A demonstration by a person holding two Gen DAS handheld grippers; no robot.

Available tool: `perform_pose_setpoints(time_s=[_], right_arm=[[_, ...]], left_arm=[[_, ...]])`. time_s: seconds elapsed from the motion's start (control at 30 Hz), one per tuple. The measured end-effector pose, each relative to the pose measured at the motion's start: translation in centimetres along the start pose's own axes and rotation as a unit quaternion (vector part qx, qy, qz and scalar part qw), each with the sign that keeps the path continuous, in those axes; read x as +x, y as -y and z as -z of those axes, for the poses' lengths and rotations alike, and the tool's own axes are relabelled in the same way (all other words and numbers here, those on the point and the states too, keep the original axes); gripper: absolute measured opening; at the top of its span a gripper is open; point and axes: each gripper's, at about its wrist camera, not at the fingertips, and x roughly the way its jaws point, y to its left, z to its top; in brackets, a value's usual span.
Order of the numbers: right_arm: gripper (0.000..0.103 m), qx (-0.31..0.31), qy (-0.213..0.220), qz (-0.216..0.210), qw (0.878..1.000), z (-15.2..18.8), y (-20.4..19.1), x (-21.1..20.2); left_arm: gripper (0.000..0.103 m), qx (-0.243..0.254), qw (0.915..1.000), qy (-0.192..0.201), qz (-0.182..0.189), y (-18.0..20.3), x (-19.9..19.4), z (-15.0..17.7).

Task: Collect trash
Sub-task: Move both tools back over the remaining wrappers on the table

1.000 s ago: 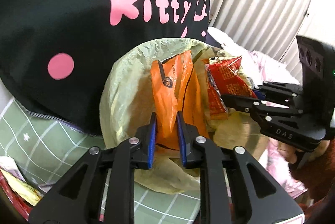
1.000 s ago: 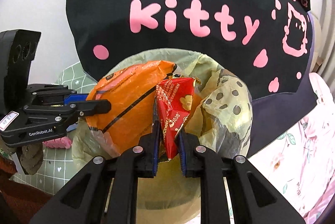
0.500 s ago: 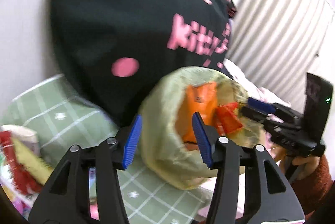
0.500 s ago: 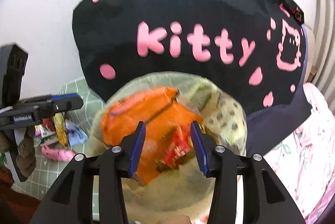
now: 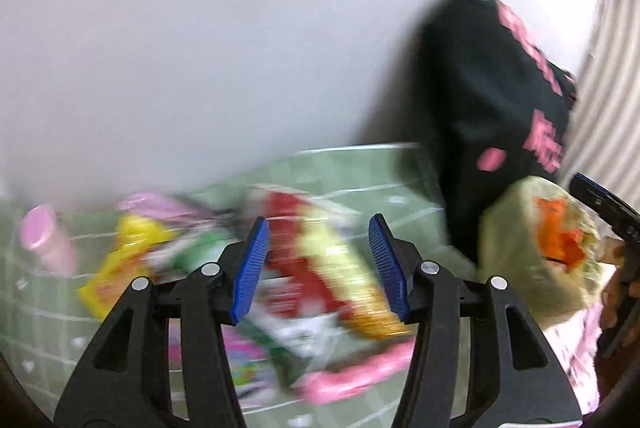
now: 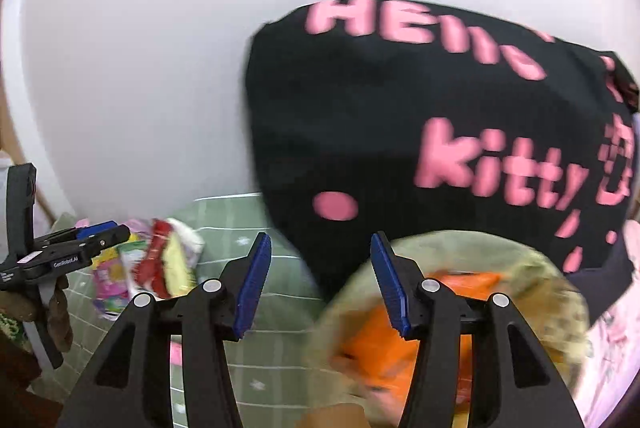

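In the left wrist view the left tongs (image 5: pixel 318 270) are seen with their blue pads (image 5: pixel 251 268) apart and nothing between them; they have just been opening. Behind them, at lower centre, a blurred heap of snack wrappers (image 5: pixel 320 268) is spread on a green checked cloth (image 5: pixel 360 179). At the right edge a pale green trash bag (image 5: pixel 516 236) is seen, with an orange wrapper (image 5: pixel 554 232) lying in its mouth. A black pillow with pink lettering (image 5: pixel 488 115) is leaned against the white wall behind the bag.

In the right wrist view the right tongs (image 6: pixel 320 282) are likewise apart and empty, having just been opening. The trash bag (image 6: pixel 452 248) is at lower right, partly behind the right-hand finger. At far left the left tongs (image 6: pixel 102 234) are shown near the wrappers (image 6: pixel 160 264).
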Motion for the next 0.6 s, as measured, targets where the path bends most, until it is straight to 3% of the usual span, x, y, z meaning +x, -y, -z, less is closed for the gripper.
perform_pose_setpoints(time_s=[0.13, 0.23, 0.37, 0.47, 0.6], right_arm=[[0.049, -0.016, -0.014, -0.031, 0.999, -0.2, -3.4, 2.8], [0.049, -0.04, -0.027, -0.061, 0.997, 0.0, -6.0, 4.8], [0.049, -0.078, -0.065, -0.076, 0.992, 0.9, -9.7, 8.5], [0.049, -0.084, -0.097, -0.12, 0.984, 1.9, -11.8, 11.0], [0.049, -0.102, -0.122, -0.14, 0.977, 2.8, -13.8, 12.9]], left_arm=[[0.051, -0.055, 0.9967, 0.003, -0.059, -6.8, -1.5, 1.7], [0.053, -0.079, 0.9939, 0.007, -0.076, -9.8, -2.4, 2.7], [0.054, -0.098, 0.9917, 0.006, -0.083, -12.2, -3.0, 3.8], [0.054, -0.096, 0.9918, 0.0, -0.084, -12.9, -2.9, 4.5], [0.054, -0.088, 0.9936, -0.012, -0.071, -13.2, -1.9, 3.9]])
